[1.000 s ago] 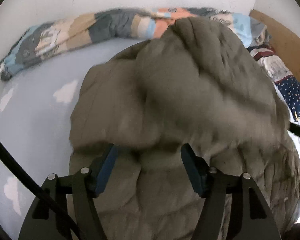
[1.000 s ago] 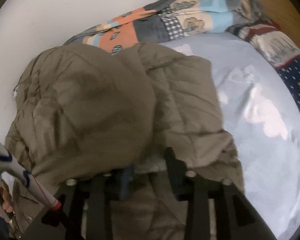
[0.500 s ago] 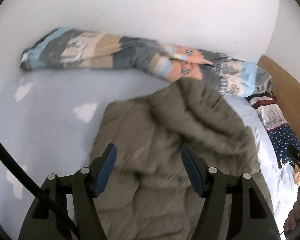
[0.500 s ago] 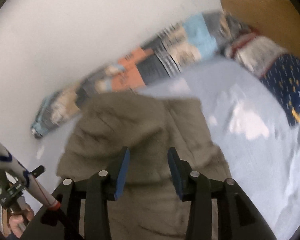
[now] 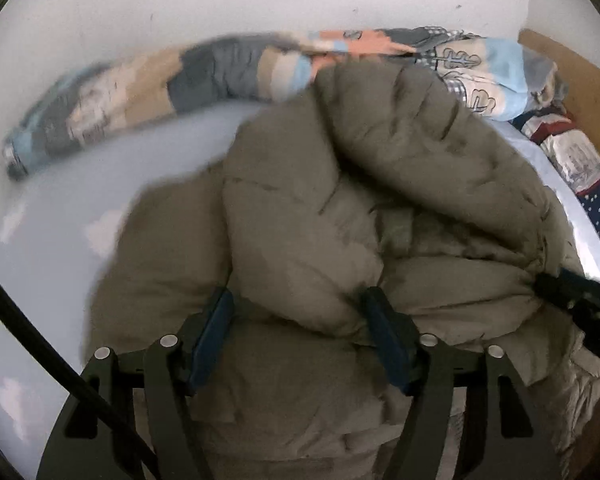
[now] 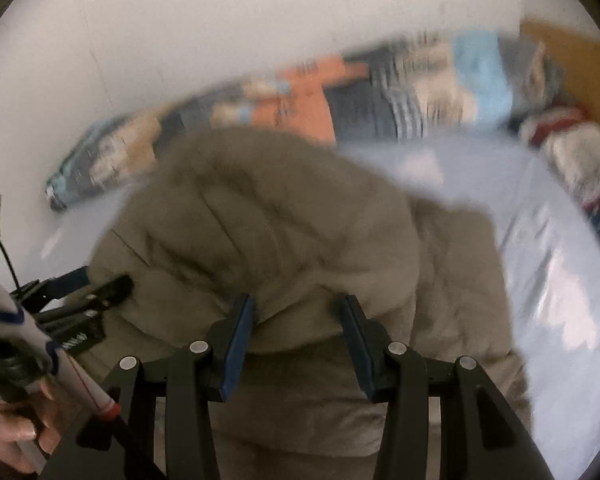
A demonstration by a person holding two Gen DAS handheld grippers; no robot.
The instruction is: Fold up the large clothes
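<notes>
A large olive-grey puffy jacket (image 5: 340,220) lies bunched and folded over on a pale blue bed sheet (image 5: 60,240). My left gripper (image 5: 300,320) is open, its blue pads on either side of a fold of the jacket's near edge. In the right wrist view the same jacket (image 6: 280,232) fills the middle. My right gripper (image 6: 296,320) is open with a jacket fold lying between its pads. The left gripper also shows in the right wrist view (image 6: 96,292) at the jacket's left edge, and the right gripper's tip shows in the left wrist view (image 5: 572,292).
A rolled patchwork quilt (image 5: 180,80) lies along the white wall at the far side of the bed. Patterned pillows (image 5: 580,160) and a wooden headboard (image 5: 572,72) are at the right. The sheet (image 6: 560,300) lies bare to the right of the jacket.
Both grippers pulled up and back from the jacket half a second ago, then came down close onto its near edge again. The right gripper, shut one second ago, opened.
</notes>
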